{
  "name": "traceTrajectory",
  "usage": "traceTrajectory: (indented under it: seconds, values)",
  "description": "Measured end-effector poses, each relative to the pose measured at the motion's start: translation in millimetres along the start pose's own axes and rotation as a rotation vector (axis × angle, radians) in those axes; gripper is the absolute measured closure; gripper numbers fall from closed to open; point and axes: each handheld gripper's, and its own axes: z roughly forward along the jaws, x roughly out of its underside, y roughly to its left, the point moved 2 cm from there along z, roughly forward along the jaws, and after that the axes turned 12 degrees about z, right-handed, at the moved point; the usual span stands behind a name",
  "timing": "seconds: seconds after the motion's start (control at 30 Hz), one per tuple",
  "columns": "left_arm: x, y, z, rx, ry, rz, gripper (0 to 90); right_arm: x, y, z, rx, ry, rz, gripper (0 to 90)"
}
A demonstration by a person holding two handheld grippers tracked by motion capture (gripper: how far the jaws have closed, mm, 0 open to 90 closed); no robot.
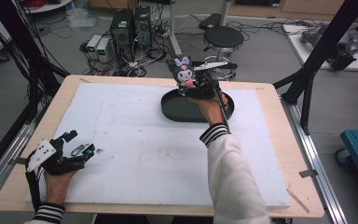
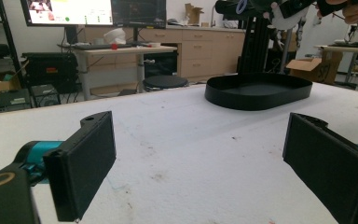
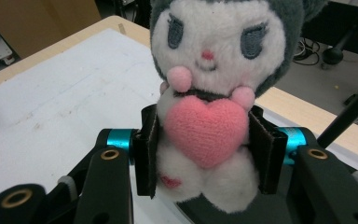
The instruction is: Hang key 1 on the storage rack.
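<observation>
- The left claw [image 1: 80, 143] rests low on the white foam sheet [image 1: 135, 154] at the near left corner of the desk [image 1: 279, 154]. Its jaws stand wide apart and nothing is between them.
- From this claw, the black oval tray [image 2: 256, 91] lies well apart, forward and to the right.
- The right claw [image 3: 207, 149] is half closed, and its pads press on both sides of the plush doll [image 1: 183, 73] at the belly, behind the pink heart [image 3: 206, 130].
- The doll stands upright, with its long axis vertical and its head above the jaws.
- The doll hangs over the far rim of the tray, so I judge that the coming move is mainly downward, and the right hand is much nearer.
</observation>
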Motion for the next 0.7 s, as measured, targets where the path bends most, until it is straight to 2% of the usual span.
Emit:
traceTrajectory:
  seconds: [0.4, 0.7]
  values:
    - [0.0, 0.3, -0.4, 0.003, 0.005, 0.001, 9.8, -0.1, -5.9, 4.2, 0.019, -0.024, 0.021, 52.6]
    - [0.0, 0.2, -0.3, 0.001, 0.004, 0.002, 9.8, 1.4, -11.0, 5.0, 0.030, -0.009, 0.034, 52.5]
